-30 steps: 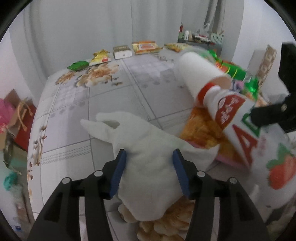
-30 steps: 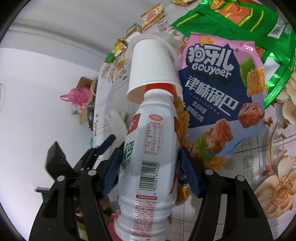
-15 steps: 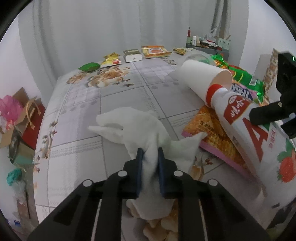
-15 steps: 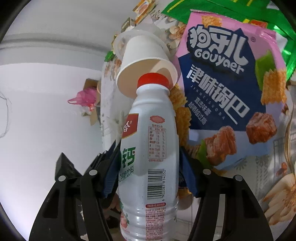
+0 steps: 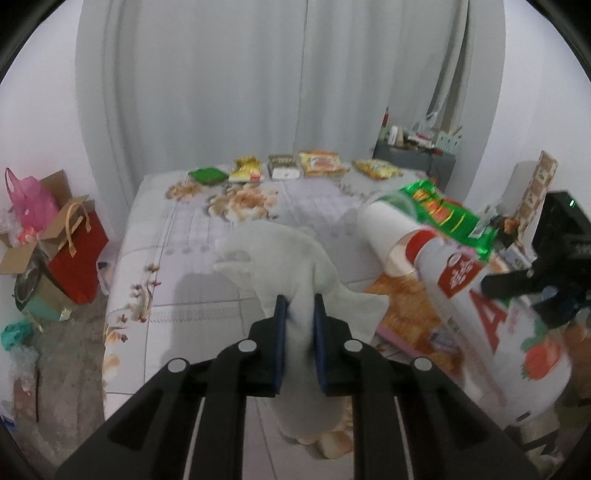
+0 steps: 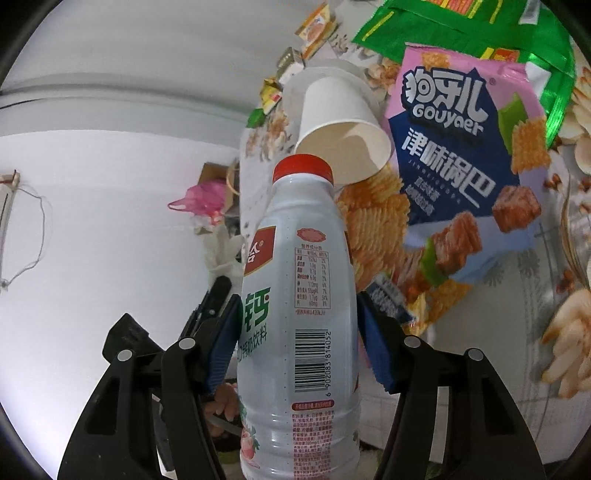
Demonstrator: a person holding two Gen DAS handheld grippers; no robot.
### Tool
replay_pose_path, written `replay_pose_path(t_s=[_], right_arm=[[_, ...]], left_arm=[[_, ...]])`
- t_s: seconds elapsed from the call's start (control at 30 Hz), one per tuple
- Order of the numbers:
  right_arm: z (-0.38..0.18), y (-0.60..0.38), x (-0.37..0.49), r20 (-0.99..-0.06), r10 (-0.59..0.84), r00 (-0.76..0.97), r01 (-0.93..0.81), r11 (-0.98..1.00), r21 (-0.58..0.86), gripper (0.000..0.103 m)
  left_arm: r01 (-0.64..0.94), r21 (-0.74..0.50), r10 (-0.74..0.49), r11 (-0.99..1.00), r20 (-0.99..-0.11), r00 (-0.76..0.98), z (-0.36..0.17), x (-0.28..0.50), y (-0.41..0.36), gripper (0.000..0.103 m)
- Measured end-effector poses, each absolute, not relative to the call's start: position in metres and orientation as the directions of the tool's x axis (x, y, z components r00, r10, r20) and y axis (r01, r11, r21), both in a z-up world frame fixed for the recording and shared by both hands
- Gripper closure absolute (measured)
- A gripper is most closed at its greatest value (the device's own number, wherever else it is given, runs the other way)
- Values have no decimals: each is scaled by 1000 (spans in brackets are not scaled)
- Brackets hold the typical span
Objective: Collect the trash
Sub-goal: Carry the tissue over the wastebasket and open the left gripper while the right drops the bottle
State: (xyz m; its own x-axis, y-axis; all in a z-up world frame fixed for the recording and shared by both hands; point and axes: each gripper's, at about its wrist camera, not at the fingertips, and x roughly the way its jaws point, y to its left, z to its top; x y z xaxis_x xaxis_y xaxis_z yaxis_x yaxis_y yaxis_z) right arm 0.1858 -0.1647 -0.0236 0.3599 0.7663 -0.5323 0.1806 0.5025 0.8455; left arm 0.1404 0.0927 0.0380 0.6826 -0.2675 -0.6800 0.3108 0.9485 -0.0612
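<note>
My left gripper (image 5: 298, 314) is shut on a crumpled white tissue (image 5: 284, 258), which hangs clear above the floral table (image 5: 177, 258). My right gripper (image 6: 295, 325) is shut on a white drink bottle (image 6: 299, 295) with a red cap, held tilted; the same bottle (image 5: 491, 317) shows at the right of the left wrist view. A white paper cup (image 6: 340, 118) lies on its side just past the cap, beside a pink snack bag (image 6: 461, 155) and a green wrapper (image 6: 461, 33).
Several small snack packets (image 5: 288, 170) line the table's far edge in front of a grey curtain. A red paper bag (image 5: 79, 258), a cardboard box and a pink plastic bag (image 5: 29, 203) stand on the floor at the left. Spilled crisps (image 6: 373, 214) lie under the pink bag.
The left jaws closed on the tissue and lifted it off the table. The bottle's cap slid out of the paper cup as the right gripper tilted.
</note>
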Motion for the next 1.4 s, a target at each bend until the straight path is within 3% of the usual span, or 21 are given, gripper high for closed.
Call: replay_pose_path(t_s=[0.47, 0.77, 1.03, 1.17, 1.4], right_arm=[[14, -203, 133, -415, 780, 469, 80, 430, 899, 46], [48, -253, 87, -344, 688, 639, 40, 417, 908, 46], [56, -347, 15, -335, 465, 819, 134, 413, 901, 46], [54, -399, -32, -352, 300, 887, 220, 396, 891, 46], [13, -503, -127, -482, -56, 874, 478, 270, 836, 46]], left_arm=[[403, -86, -379, 911, -560, 737, 97, 103, 60, 90], [536, -73, -496, 841, -499, 711, 130, 88, -9, 91], [716, -94, -646, 692, -523, 556, 135, 81, -119, 91], [792, -164, -712, 588, -570, 410, 129, 83, -187, 91], [868, -235, -700, 438, -695, 165, 90, 81, -328, 91]])
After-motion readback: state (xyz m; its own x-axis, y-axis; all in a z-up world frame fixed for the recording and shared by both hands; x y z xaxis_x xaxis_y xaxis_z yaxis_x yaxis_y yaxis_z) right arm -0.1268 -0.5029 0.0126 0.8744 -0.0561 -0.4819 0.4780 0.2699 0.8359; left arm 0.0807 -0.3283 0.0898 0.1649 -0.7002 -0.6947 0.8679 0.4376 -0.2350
